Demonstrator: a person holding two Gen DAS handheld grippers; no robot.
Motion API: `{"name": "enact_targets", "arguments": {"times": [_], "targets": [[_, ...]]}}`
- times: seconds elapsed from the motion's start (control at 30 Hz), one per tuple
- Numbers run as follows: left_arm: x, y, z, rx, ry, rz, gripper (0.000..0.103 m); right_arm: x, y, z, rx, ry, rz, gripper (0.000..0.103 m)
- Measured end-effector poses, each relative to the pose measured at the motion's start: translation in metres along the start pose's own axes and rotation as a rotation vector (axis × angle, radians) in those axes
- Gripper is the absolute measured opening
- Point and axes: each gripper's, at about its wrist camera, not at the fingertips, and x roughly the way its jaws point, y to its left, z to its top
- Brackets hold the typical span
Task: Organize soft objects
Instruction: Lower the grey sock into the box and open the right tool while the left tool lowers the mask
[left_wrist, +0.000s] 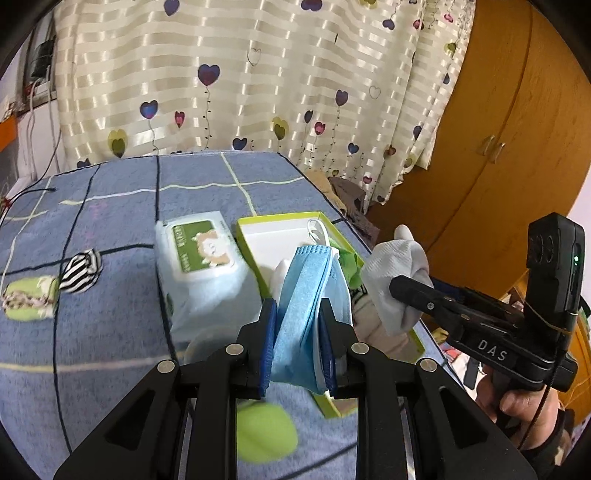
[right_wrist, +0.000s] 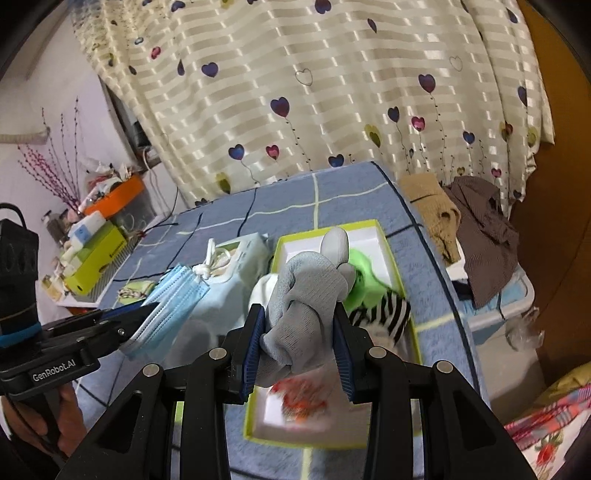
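Nearest to me, my left gripper (left_wrist: 297, 317) is clamped tight on a stack of blue face masks (left_wrist: 306, 295), the blue pads pinching the folded edge, white ear loops (right_wrist: 212, 264) knotted at the far end. My right gripper (right_wrist: 301, 332) is squeezed onto a grey glove (right_wrist: 306, 299), bunched between the pads with one finger poking up toward twelve o'clock.

In the left wrist view, a blurred lime-green ball (left_wrist: 266, 432) sits at six o'clock, under my jaws on the blue checked bedspread (left_wrist: 110, 332). At three o'clock a hand (left_wrist: 524, 402) grips the handle of the right gripper.

Just beyond both grips lies the shallow box with the lime-green rim (right_wrist: 402, 273), on the bedspread. Inside it, from the right wrist view: a red-and-white printed thing (right_wrist: 303, 402), blurred, at six o'clock; a black-and-white striped piece (right_wrist: 384, 314) at three o'clock; a bright green soft thing (right_wrist: 364, 273) past it.

At ten o'clock of the box, touching its side, a pale blue wipes pack (left_wrist: 199, 266). Farther left, another striped piece (left_wrist: 81, 269) and a green-and-white item (left_wrist: 29, 299) beside it.

Behind everything, a heart-print curtain (left_wrist: 240, 74), and a wooden wardrobe (left_wrist: 498, 129) at two o'clock.
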Motion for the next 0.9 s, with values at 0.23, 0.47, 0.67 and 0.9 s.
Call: {"name": "enact_targets", "arguments": {"times": [0.23,0.47,0.67,0.9], "targets": [[0.049,0.000,0.026,-0.014,0.080,0.014,0.023,0.039,-0.023,0.023,-0.021,0.043,-0.022,0.034],[0.090,-0.007,0.052,0.005,0.103,0.067,0.023,0.086,-0.045,0.043,-0.013,0.088,-0.009,0.034],[0.110,-0.002,0.075,-0.004,0.105,0.094,0.023,0.111,-0.053,0.068,-0.041,0.099,0.011,0.035],[0.144,-0.002,0.080,-0.012,0.163,0.125,0.023,0.140,-0.060,0.067,-0.077,0.184,-0.003,0.040]]}}
